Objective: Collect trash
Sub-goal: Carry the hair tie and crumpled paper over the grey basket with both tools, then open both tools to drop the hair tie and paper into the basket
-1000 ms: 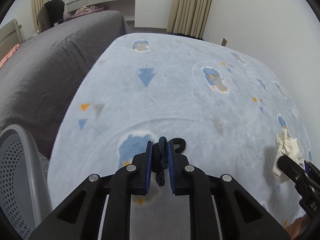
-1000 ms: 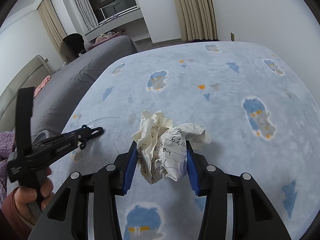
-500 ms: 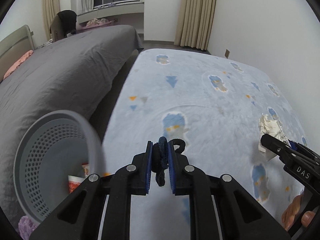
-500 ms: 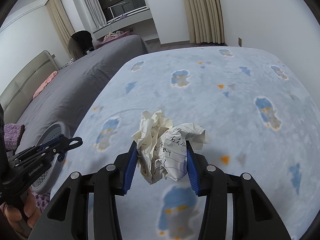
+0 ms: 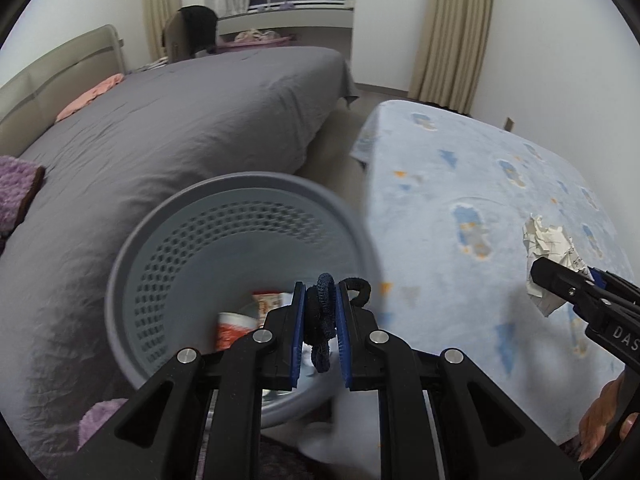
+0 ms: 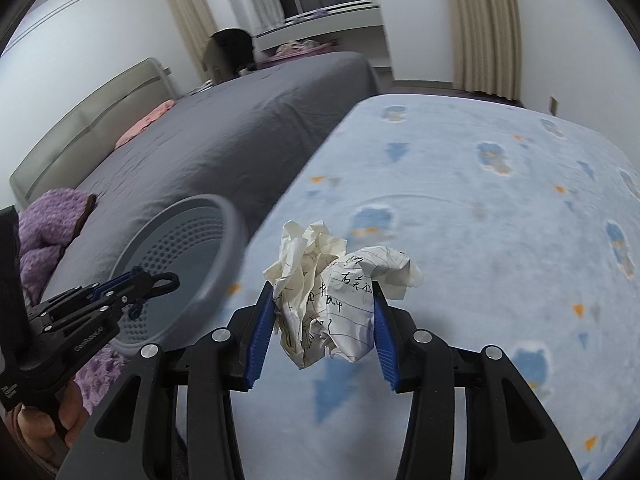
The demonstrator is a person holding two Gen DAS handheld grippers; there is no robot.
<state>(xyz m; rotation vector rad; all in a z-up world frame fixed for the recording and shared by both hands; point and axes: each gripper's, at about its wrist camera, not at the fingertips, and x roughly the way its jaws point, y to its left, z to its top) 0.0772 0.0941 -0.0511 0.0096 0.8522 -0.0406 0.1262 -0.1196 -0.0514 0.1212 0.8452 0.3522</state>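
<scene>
My left gripper [image 5: 320,300] is shut on a dark blue and black hair tie [image 5: 320,320] and holds it above the open grey perforated trash basket [image 5: 168,240], which has red and white wrappers [image 5: 236,326] inside. My right gripper [image 6: 324,304] is shut on a crumpled ball of written paper [image 6: 340,284], held over the light blue patterned blanket [image 6: 480,220] to the right of the basket [image 6: 224,248]. The left gripper also shows in the right wrist view [image 6: 156,280], and the paper shows in the left wrist view [image 5: 548,248].
A grey bed [image 5: 160,120] lies behind and left of the basket, with a pink cloth [image 5: 92,96] and a purple fluffy blanket [image 6: 44,220] on it. Curtains [image 5: 452,28] and a white wall stand at the back.
Both grippers have swung left with their loads. The left one now hangs over the basket's mouth; the basket has come into the right wrist view.
</scene>
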